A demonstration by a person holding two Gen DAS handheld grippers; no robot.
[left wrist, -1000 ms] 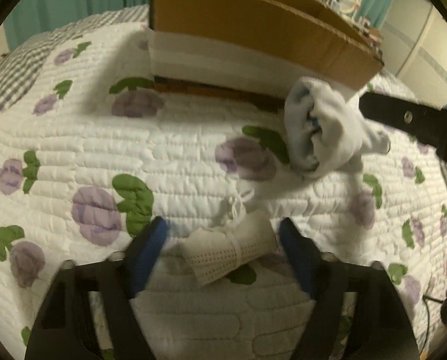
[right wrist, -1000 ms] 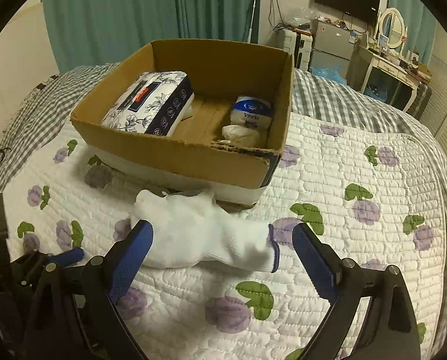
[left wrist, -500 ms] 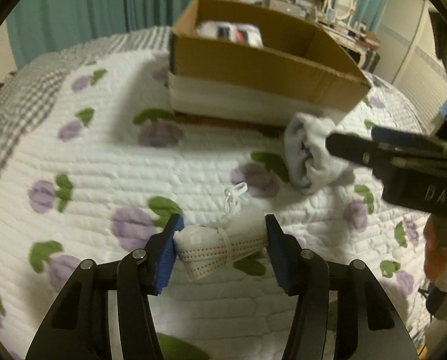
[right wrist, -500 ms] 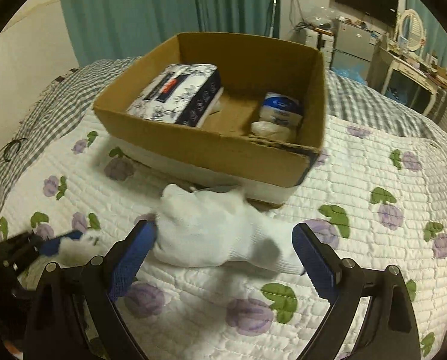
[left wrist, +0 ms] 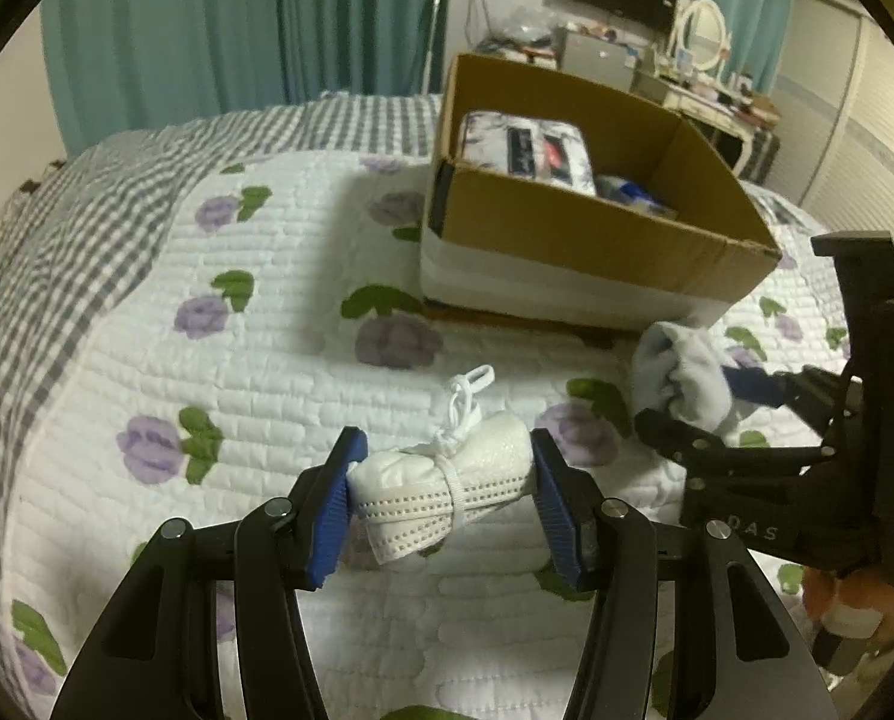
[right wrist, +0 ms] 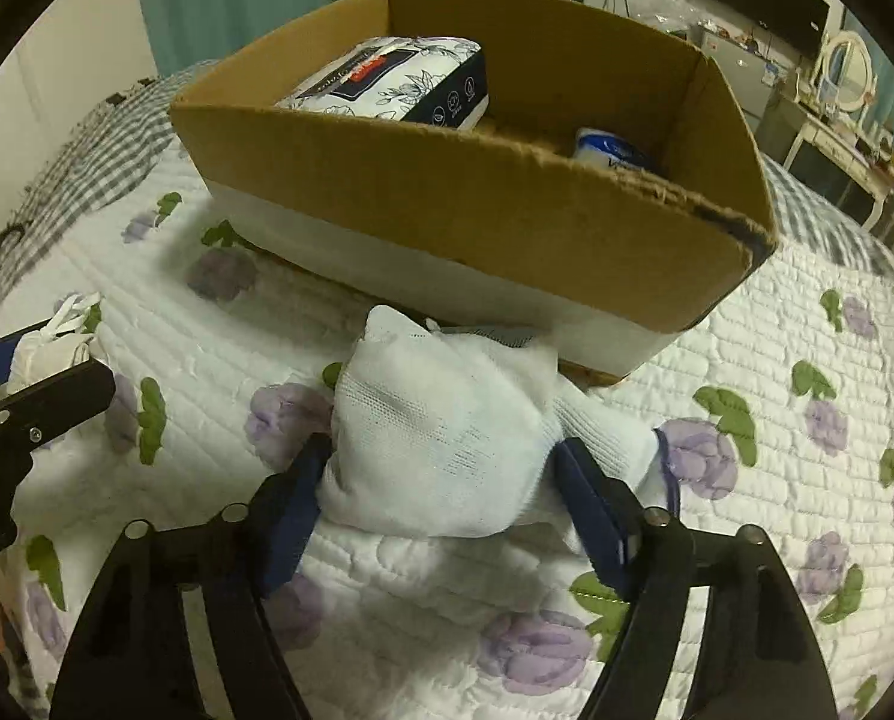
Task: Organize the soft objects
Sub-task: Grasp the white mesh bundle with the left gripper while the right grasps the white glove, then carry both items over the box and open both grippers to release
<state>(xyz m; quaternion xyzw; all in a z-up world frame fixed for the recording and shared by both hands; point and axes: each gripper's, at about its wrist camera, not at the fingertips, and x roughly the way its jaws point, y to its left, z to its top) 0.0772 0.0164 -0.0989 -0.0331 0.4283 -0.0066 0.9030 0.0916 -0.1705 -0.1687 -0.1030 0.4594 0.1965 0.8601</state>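
Gripping the rolled face mask (left wrist: 441,492), your left gripper (left wrist: 441,501); right gripper (right wrist: 441,483) closing on white sock (right wrist: 447,426), cardboard box (right wrist: 507,222) edge just ahead, open quilt (right wrist: 777,480) rightward.

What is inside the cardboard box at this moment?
Inside the cardboard box lie a floral tissue pack on the left and a white and blue roll on the right. The near wall hides the box floor and anything low behind it.
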